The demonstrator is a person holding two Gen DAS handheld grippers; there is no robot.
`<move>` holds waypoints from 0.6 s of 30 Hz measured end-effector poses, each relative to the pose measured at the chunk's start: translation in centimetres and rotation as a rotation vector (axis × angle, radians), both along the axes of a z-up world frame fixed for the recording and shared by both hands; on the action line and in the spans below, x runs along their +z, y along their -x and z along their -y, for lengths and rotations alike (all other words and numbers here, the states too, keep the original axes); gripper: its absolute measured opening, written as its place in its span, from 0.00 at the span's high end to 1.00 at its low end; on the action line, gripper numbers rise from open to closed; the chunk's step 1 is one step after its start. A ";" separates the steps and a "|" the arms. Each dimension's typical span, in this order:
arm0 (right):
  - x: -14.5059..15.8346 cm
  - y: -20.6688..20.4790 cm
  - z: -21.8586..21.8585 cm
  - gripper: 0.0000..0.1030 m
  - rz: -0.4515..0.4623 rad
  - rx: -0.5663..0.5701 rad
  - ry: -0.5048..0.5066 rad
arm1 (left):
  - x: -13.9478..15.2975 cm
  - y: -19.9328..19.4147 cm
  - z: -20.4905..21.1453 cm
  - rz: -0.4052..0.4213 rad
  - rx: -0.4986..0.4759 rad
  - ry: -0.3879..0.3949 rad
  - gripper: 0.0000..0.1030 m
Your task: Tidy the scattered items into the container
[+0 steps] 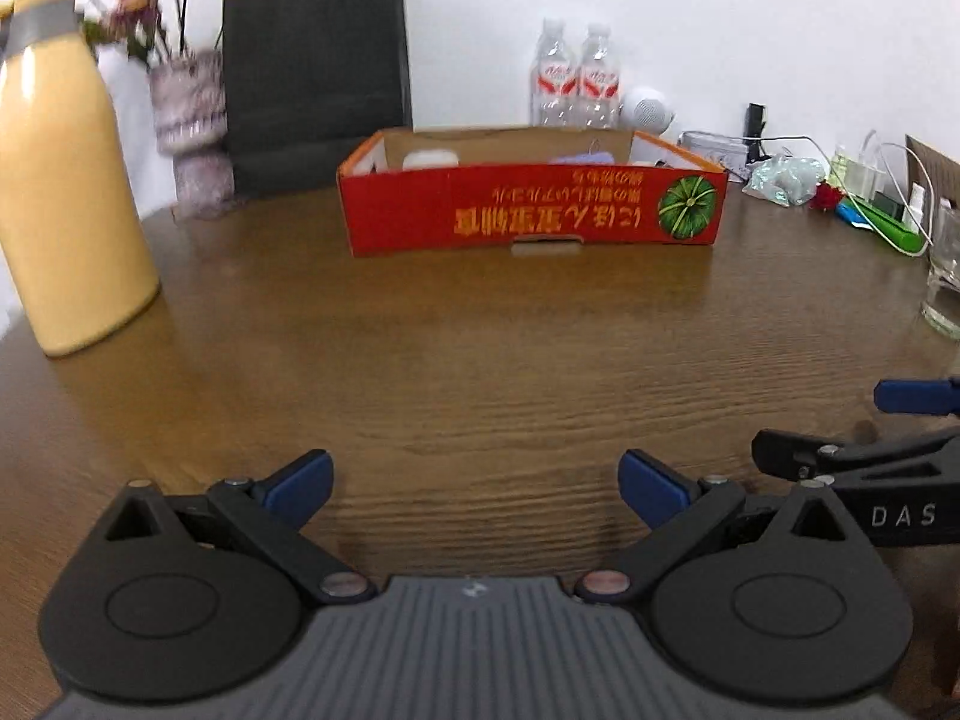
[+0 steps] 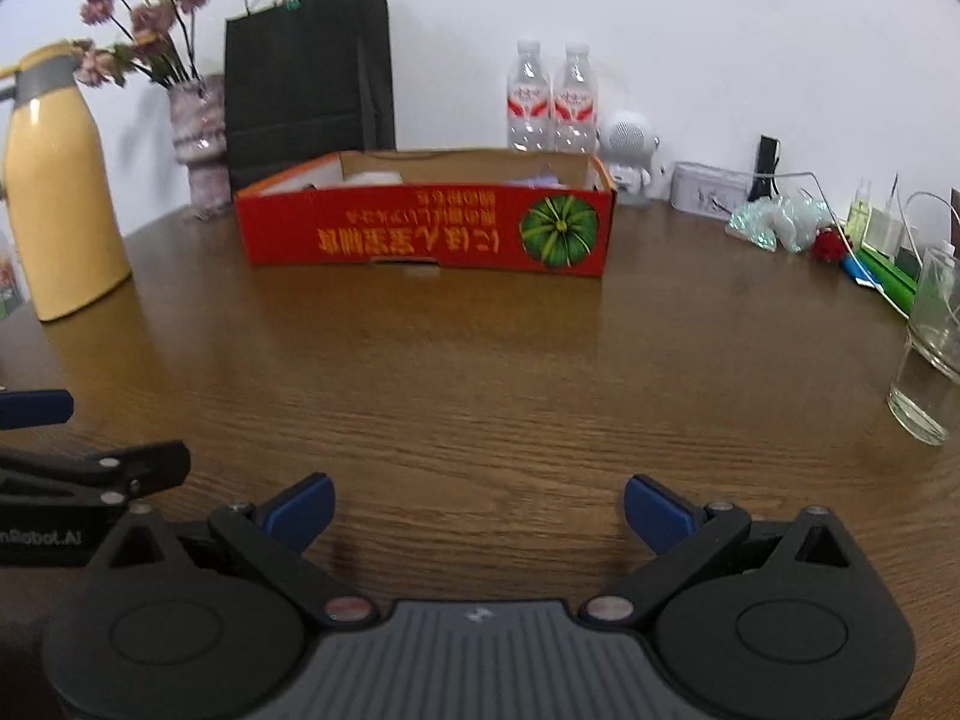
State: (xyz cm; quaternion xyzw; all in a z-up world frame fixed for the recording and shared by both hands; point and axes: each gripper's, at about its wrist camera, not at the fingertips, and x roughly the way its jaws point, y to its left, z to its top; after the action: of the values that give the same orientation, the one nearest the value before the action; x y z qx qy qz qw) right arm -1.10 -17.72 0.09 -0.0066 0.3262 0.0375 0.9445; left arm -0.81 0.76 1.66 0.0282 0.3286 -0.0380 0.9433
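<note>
A yellow flask (image 2: 60, 180) is seen at the left of the wooden table (image 2: 480, 372), with a vase of dried flowers (image 2: 201, 138) and a black paper bag (image 2: 309, 78) beside it. Two water bottles (image 2: 552, 99) and a white speaker (image 2: 627, 150) are set by the wall. A drinking glass (image 2: 927, 354) is placed at the right edge.

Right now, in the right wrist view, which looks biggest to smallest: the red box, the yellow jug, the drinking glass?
1. red box
2. yellow jug
3. drinking glass
Box and jug look close in size; the glass sits nearer the camera.
</note>
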 end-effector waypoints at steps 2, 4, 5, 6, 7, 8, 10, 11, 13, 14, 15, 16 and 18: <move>-0.2 -0.2 0.1 0.00 -0.022 -0.004 -0.012 | -0.4 -0.5 -0.3 -0.022 0.008 0.020 0.00; -0.5 -0.3 0.1 0.00 -0.031 -0.013 -0.012 | -0.6 -0.7 -0.6 -0.031 0.005 0.034 0.00; -0.5 -0.4 0.0 0.00 -0.033 -0.016 -0.009 | -0.8 -0.5 -0.8 -0.030 0.009 0.040 0.00; -0.5 -0.4 -0.1 0.00 -0.034 -0.016 -0.004 | -0.8 -0.5 -0.8 -0.031 0.016 0.038 0.00; -0.5 -0.4 -0.2 0.00 -0.035 -0.016 0.000 | -0.9 -0.6 -0.8 -0.033 0.022 0.028 0.00; -0.5 -0.6 -0.2 0.00 -0.036 -0.016 -0.001 | -0.9 -0.7 -0.7 -0.036 0.024 0.015 0.00; -0.4 -0.7 -0.4 0.00 -0.037 -0.033 -0.003 | -0.9 -0.7 -0.5 -0.036 0.024 0.010 0.00; -0.4 -0.8 -0.5 0.00 -0.037 -0.044 -0.001 | -0.9 -0.7 -0.6 -0.037 0.024 0.013 0.00; -0.4 -0.9 -0.6 0.00 -0.037 -0.049 -0.001 | -0.9 -0.8 -0.7 -0.037 0.021 0.015 0.00; -0.4 -0.9 -0.6 0.00 -0.037 -0.049 -0.002 | -0.8 -0.8 -0.7 -0.037 0.021 0.015 0.00; -0.4 -1.0 -0.6 0.00 -0.038 -0.049 -0.001 | -0.8 -0.9 -0.7 -0.037 0.020 0.014 0.00; -0.4 -1.0 -0.5 0.00 -0.038 -0.049 -0.001 | -0.8 -0.9 -0.8 -0.037 0.019 0.014 0.00; -0.3 -1.1 -0.5 0.00 -0.038 -0.049 -0.001 | -0.8 -0.9 -0.8 -0.036 0.019 0.017 0.00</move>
State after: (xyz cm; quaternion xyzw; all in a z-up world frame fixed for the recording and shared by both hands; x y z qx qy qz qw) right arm -0.04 -17.19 -0.24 0.0025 0.3442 0.0147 0.9388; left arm 0.06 1.55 0.86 0.0162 0.3457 -0.0323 0.9377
